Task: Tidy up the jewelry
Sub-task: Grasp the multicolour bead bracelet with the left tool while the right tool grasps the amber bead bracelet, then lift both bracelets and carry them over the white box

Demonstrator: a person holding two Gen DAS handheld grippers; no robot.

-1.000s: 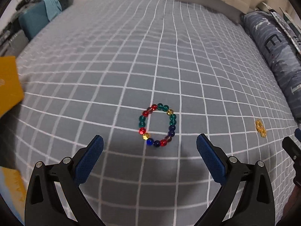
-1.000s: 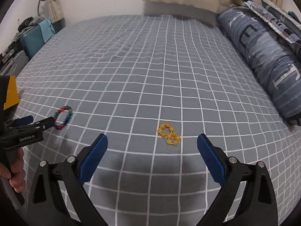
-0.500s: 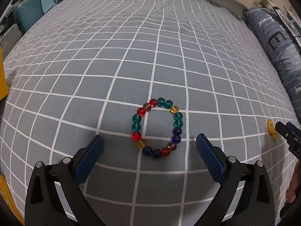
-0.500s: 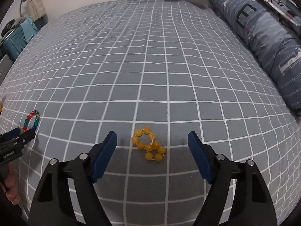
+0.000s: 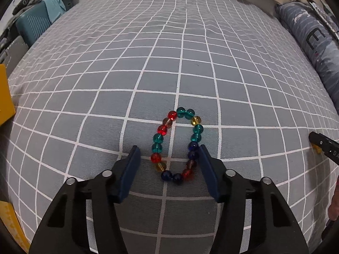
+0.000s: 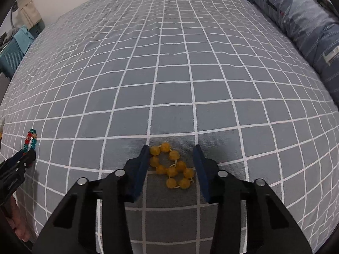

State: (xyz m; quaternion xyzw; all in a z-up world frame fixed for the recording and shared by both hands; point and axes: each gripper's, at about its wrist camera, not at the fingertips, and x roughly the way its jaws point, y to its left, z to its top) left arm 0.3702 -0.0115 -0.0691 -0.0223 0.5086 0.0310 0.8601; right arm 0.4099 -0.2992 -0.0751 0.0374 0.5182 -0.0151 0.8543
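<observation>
1. Both pieces lie loose on the bed [image 5: 148, 67]; nothing lifted, nothing stowed. You're at the pick-up, the very front of the job

2. Your left gripper [image 5: 168, 155] straddles the near half of the bracelet [image 5: 177, 145]. Jaws have just been closing and stand about half spread. Right pad sits against the dark blue beads; left pad is clear of the red bead with a gap. Ring squeezed to an oval, no real pinch yet

3. Your right gripper [image 6: 170, 155] brackets the amber strand [image 6: 171, 165], bunched in a loose figure-eight. Jaws have just been closing too, narrower than the left. Left pad touches the upper-left bead; right pad is just beside the cluster, apart from it. Not gripped

4. Left to do, by my reading: finish both closes, lift, carry each to its place

5. A yellow object [image 5: 5, 94] shows at the left edge of the left view; could be the container, can't tell

6. Watch the beads: round and slick, they may roll out of a shallow pinch
</observation>
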